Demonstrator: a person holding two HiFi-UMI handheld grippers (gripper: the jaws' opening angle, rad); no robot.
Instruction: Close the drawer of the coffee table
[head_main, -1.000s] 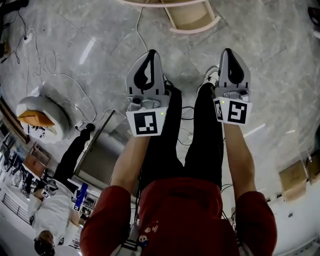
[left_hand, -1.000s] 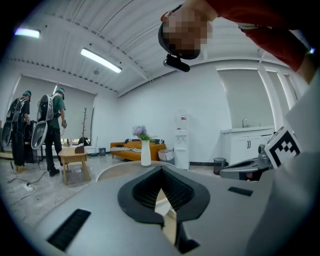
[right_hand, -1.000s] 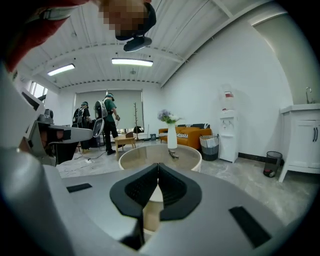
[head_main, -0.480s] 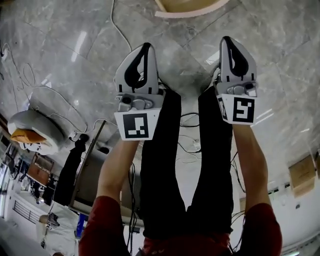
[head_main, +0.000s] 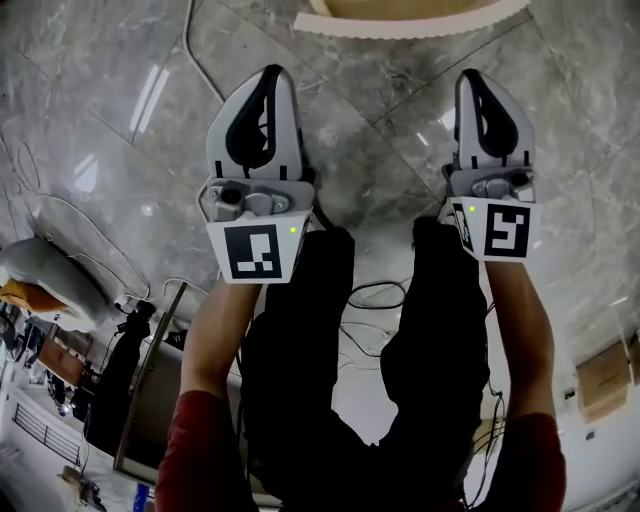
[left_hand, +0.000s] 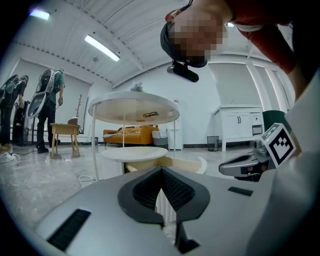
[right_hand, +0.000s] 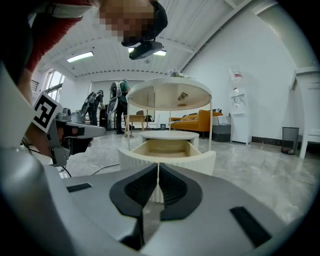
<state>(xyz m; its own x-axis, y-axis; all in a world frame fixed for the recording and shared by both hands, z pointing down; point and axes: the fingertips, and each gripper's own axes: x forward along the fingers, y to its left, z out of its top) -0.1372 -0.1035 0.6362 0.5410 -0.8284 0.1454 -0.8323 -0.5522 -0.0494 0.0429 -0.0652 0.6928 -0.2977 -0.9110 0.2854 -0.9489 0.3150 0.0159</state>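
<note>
The round coffee table (right_hand: 167, 95) stands straight ahead, with a cream ribbed drawer (right_hand: 167, 156) pulled out toward me so its bare inside shows. In the head view only the drawer's curved front rim (head_main: 400, 22) shows, at the top edge. My left gripper (head_main: 270, 72) and right gripper (head_main: 468, 76) hang side by side above the marble floor, short of the drawer and touching nothing. Both are shut and hold nothing. The left gripper (left_hand: 161, 172) looks at the drawer front (left_hand: 187, 162) from its left, and the right gripper (right_hand: 158, 167) faces it head-on.
Cables (head_main: 380, 295) trail over the floor by my legs. People with gear on their backs (left_hand: 47, 100) stand far left beside a wooden stool (left_hand: 62, 131). An orange sofa (right_hand: 192, 120), a white cabinet (left_hand: 240, 125) and a bin (right_hand: 289, 135) line the far walls.
Both grippers have sunk toward the floor together, still shut. The floor and the drawer's rim look closer, and my body has bent lower.
</note>
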